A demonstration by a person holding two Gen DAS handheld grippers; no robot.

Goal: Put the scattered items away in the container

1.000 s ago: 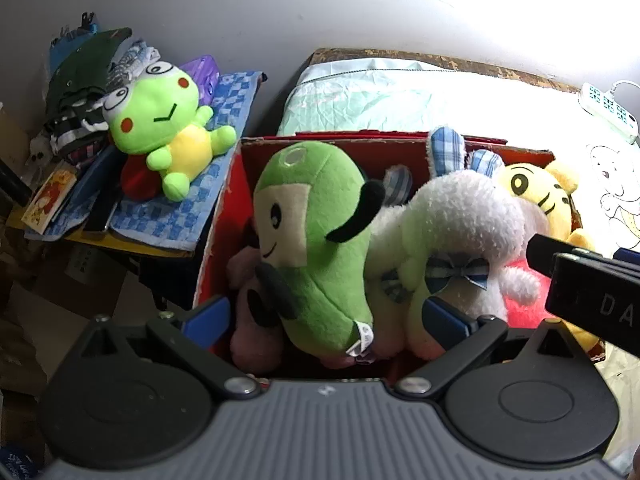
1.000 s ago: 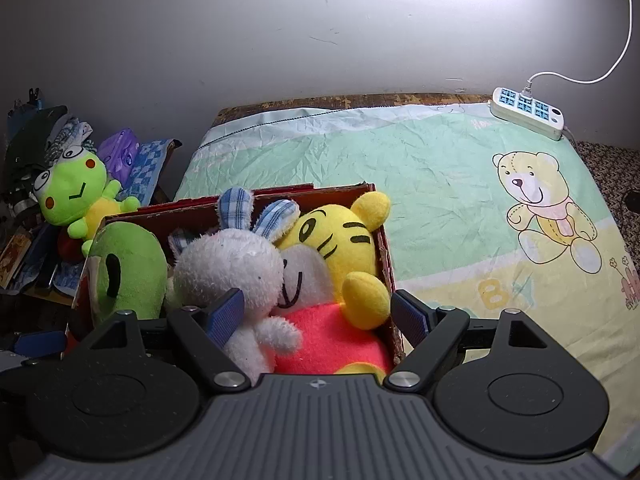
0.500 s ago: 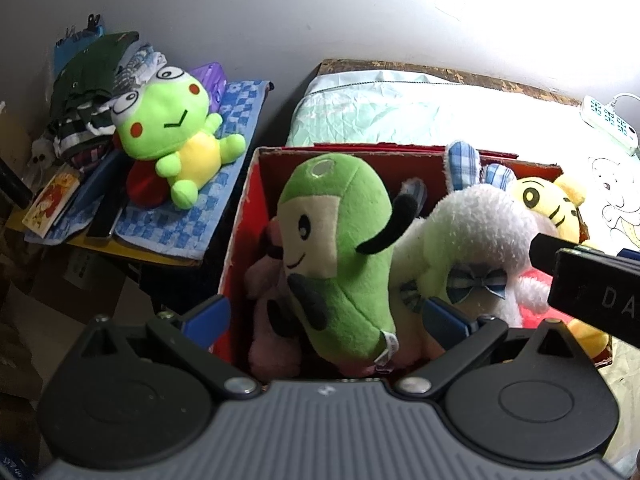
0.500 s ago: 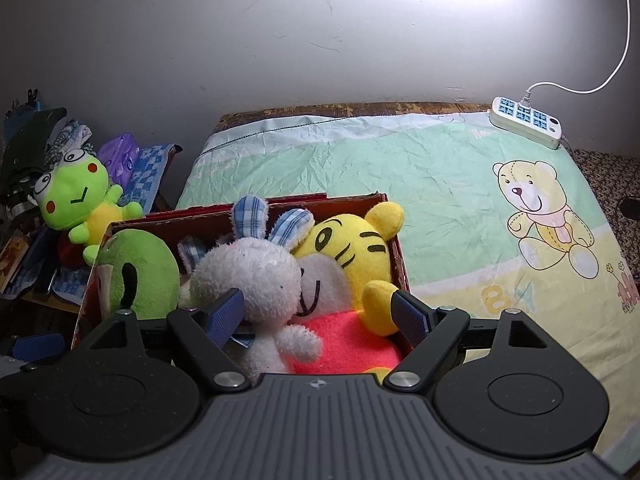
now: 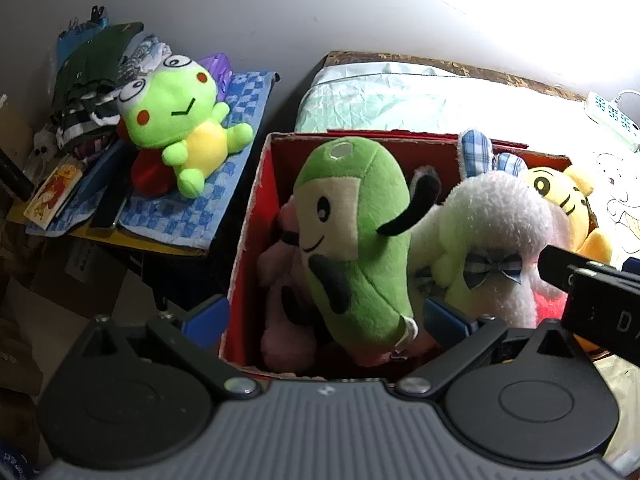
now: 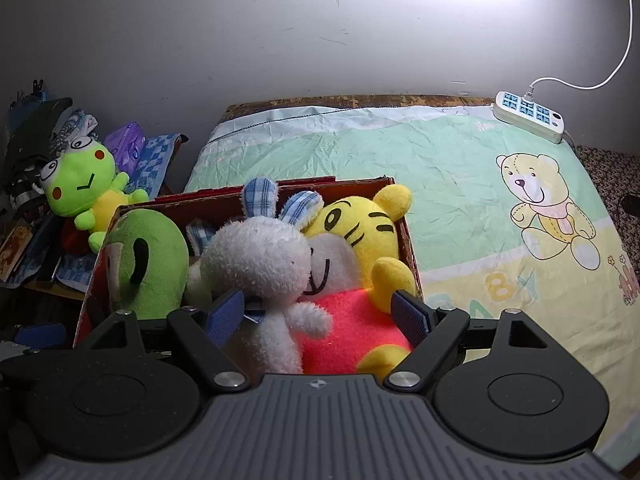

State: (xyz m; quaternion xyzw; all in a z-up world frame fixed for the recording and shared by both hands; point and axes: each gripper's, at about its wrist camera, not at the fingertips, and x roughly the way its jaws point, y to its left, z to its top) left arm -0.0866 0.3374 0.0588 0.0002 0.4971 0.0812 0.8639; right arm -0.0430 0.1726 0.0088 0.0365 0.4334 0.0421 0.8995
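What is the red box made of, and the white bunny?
The red box looks like cardboard: thin flat walls with pale, worn edges. The white bunny looks like fuzzy plush fabric, with checked cloth ears; its stuffing can't be seen.

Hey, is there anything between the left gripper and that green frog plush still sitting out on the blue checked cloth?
Yes. The red box's left wall and the gap between bed and side stand lie between the open left gripper and the frog plush. Nothing rests on the frog itself, so coming from above looks clear.
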